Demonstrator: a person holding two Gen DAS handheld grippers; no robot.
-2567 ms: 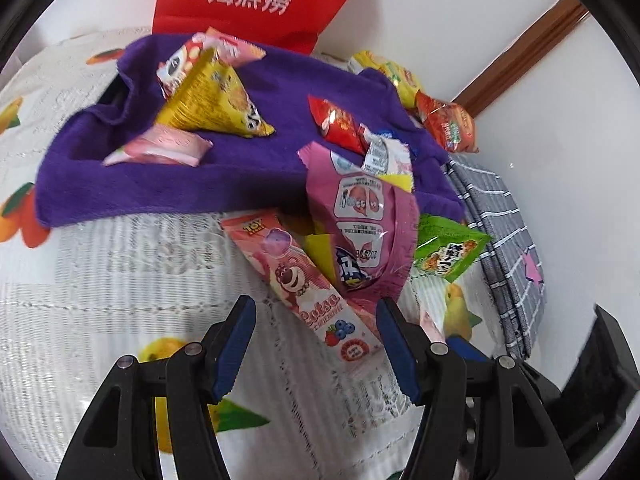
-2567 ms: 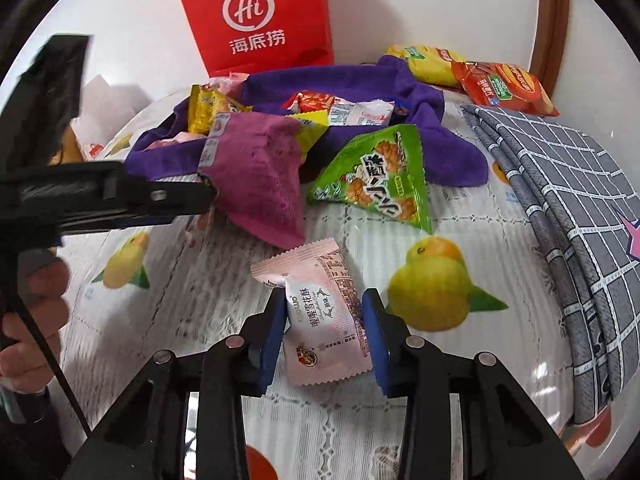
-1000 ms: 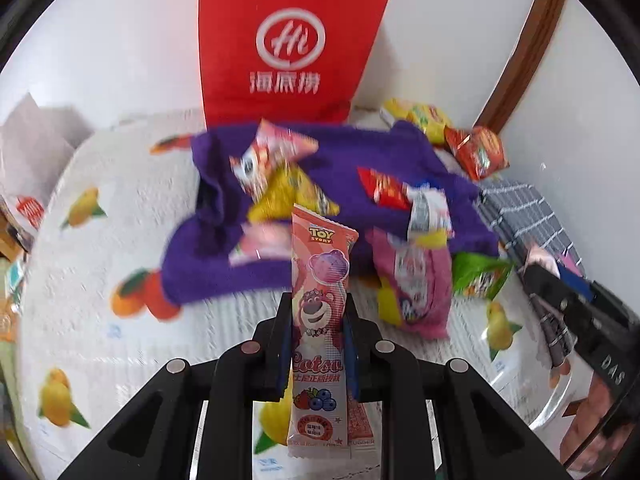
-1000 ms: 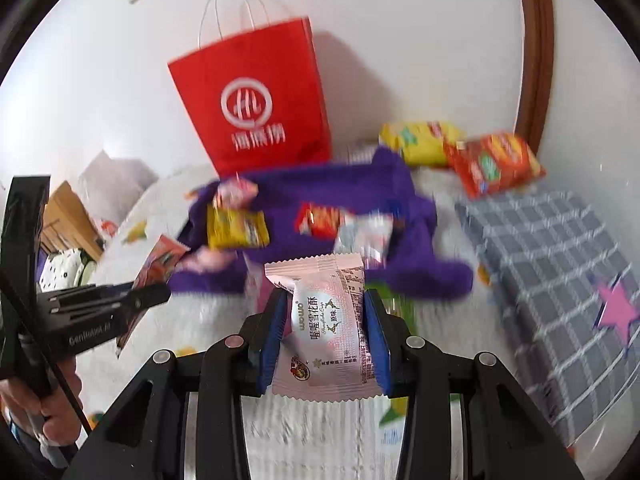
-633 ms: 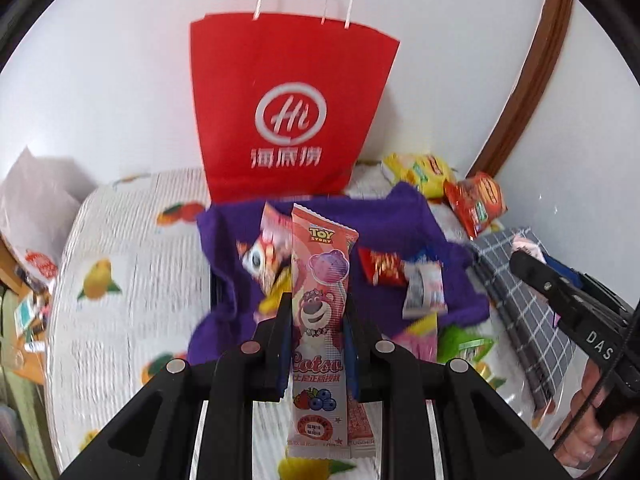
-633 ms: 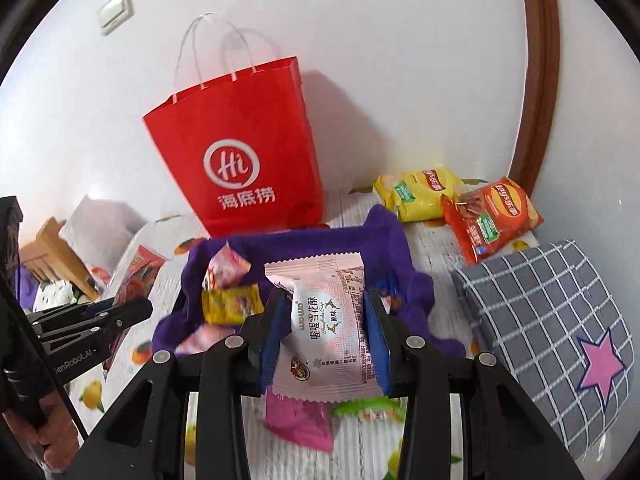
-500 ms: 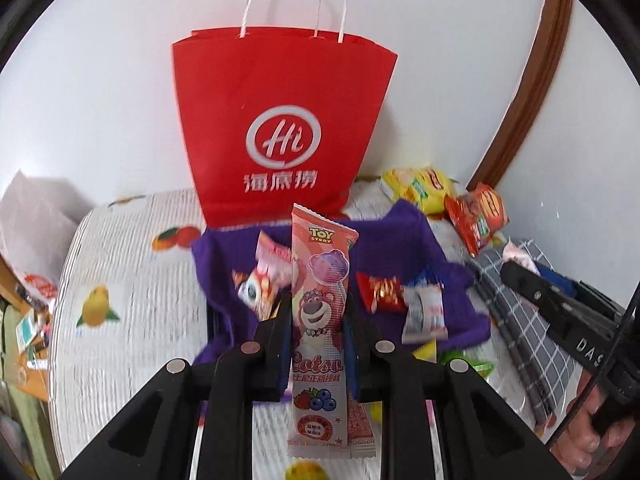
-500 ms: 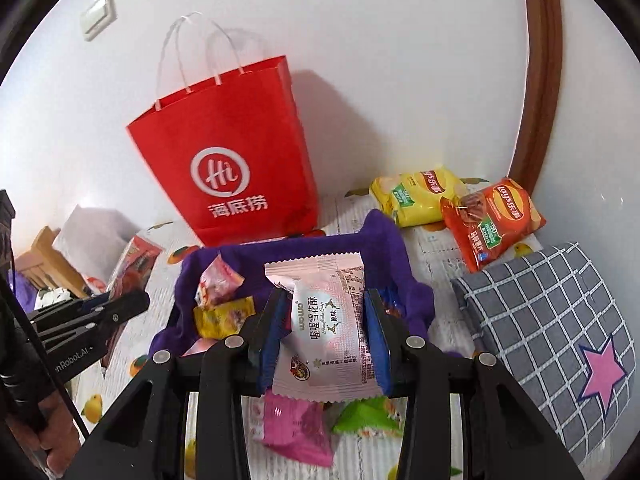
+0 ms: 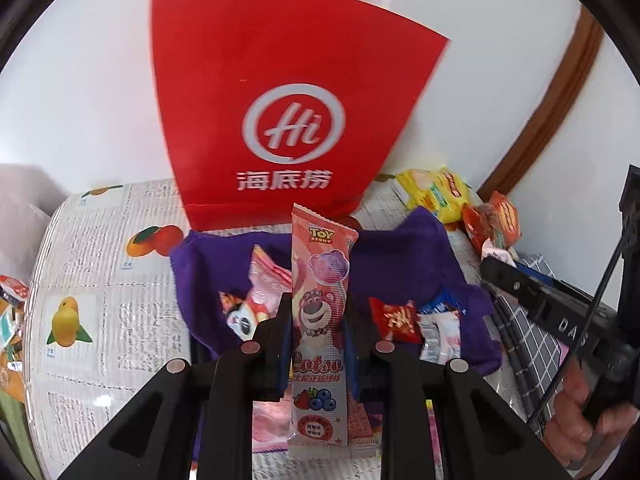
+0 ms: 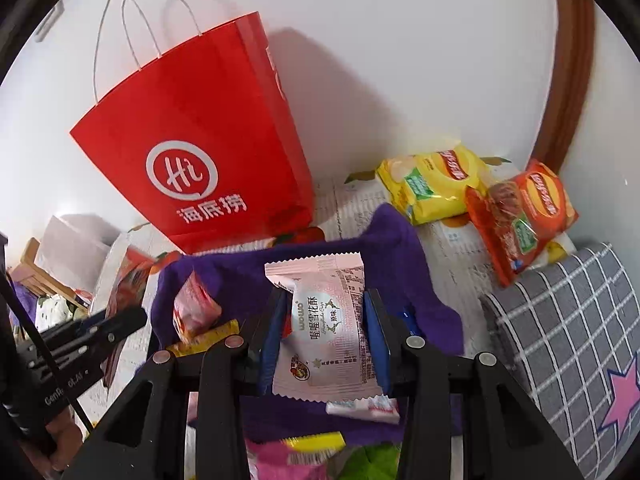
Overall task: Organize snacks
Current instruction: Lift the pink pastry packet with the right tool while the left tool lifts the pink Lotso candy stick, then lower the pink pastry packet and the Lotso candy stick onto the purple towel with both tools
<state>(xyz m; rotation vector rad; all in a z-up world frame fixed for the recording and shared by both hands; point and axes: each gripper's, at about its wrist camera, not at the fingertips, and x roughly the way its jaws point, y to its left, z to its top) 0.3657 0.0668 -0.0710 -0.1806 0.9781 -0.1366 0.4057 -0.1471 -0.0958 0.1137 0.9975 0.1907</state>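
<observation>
My left gripper [image 9: 316, 320] is shut on a long pink Lotso snack bar [image 9: 320, 280], held upright in the air in front of the red paper bag [image 9: 280, 92]. My right gripper [image 10: 326, 320] is shut on a pale pink candy packet [image 10: 326, 320], also lifted, with the red bag [image 10: 200, 140] to its upper left. Below both lies a purple towel [image 9: 400, 256] with several small snack packets on it; it also shows in the right wrist view [image 10: 384, 248]. The right gripper's body shows at the right edge of the left wrist view [image 9: 560, 312].
Yellow [image 10: 432, 184] and orange [image 10: 520, 216] chip bags lie by the wall at the back right. A grey checked cushion [image 10: 568, 328] is at the right. The fruit-print tablecloth [image 9: 96, 280] extends left. Clutter sits beyond the table's left edge.
Both grippers closed on their snacks, lifted them off the table and rose. In the last half second they moved closer to the red bag, which now looms larger.
</observation>
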